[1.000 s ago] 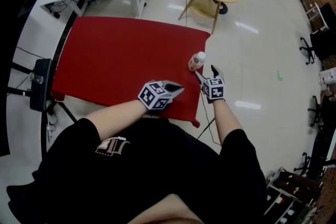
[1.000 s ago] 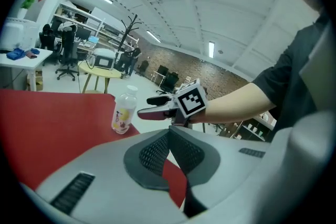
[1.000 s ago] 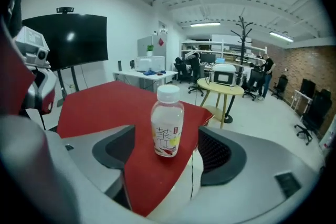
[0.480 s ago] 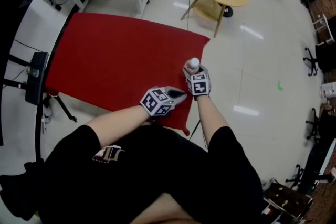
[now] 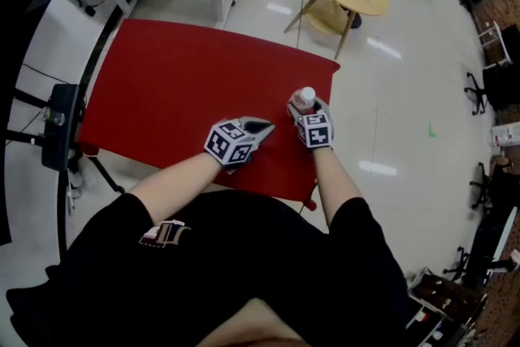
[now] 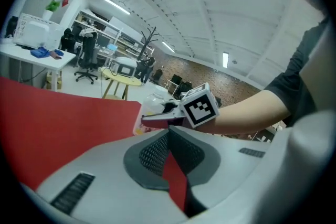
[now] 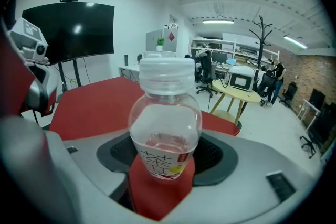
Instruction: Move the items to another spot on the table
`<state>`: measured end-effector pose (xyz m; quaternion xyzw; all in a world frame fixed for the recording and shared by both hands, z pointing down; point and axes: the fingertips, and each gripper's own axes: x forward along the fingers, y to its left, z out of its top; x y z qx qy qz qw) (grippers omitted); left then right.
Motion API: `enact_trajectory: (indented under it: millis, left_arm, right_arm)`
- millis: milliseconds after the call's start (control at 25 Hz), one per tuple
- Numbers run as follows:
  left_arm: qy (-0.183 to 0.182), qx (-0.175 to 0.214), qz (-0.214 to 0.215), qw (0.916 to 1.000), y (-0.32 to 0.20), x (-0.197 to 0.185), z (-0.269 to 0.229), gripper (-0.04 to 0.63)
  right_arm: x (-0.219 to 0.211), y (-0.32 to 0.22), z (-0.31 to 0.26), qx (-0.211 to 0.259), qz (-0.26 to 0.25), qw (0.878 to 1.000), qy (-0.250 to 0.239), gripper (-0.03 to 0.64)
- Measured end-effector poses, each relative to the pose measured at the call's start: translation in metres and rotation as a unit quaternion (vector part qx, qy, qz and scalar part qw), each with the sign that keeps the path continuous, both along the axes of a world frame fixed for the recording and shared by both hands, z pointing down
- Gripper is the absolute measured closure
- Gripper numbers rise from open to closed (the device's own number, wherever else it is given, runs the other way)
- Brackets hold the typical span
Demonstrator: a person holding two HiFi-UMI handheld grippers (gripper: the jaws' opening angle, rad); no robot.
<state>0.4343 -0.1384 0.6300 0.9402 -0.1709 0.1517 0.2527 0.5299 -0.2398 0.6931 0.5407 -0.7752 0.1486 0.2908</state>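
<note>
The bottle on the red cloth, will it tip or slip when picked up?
Probably light: the bottle looks mostly empty, with liquid only low down. Tall and narrow, it may tip if nudged high. Its smooth rounded plastic could slip.

In the head view only the cap of the bottle (image 5: 305, 96) shows, the body hidden under the right gripper (image 5: 308, 110), whose jaws have just been closing with the bottle between them. In the left gripper view that gripper covers most of the bottle; its label print is too blurred to read
</note>
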Motion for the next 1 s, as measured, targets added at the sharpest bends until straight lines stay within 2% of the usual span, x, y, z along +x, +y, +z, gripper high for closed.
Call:
enact_trajectory:
  millis: [240,400,720,840,1000]
  left_arm:
    - [-0.028,0.004,-0.013,0.9995,-0.050,-0.117,-0.002,0.604]
    - [-0.040,0.005,-0.044,0.9982,-0.085,-0.179,0.000,0.604]
    - [-0.064,-0.016,-0.116,0.9910,-0.130,-0.264,0.018,0.604]
    - [-0.070,-0.022,-0.140,0.9874,-0.143,-0.307,0.022,0.604]
    - [-0.066,-0.036,-0.165,0.9834,-0.152,-0.374,0.024,0.604]
  right_arm:
    - [-0.077,-0.020,-0.018,-0.001,0.008,1.000,0.002,0.310]
    - [-0.135,-0.036,-0.023,-0.002,-0.005,1.000,-0.017,0.308]
    - [-0.253,-0.075,-0.002,-0.039,-0.095,0.994,-0.036,0.308]
    - [-0.302,-0.089,0.005,-0.049,-0.130,0.990,-0.030,0.308]
    - [-0.363,-0.102,0.007,-0.057,-0.153,0.986,-0.026,0.310]
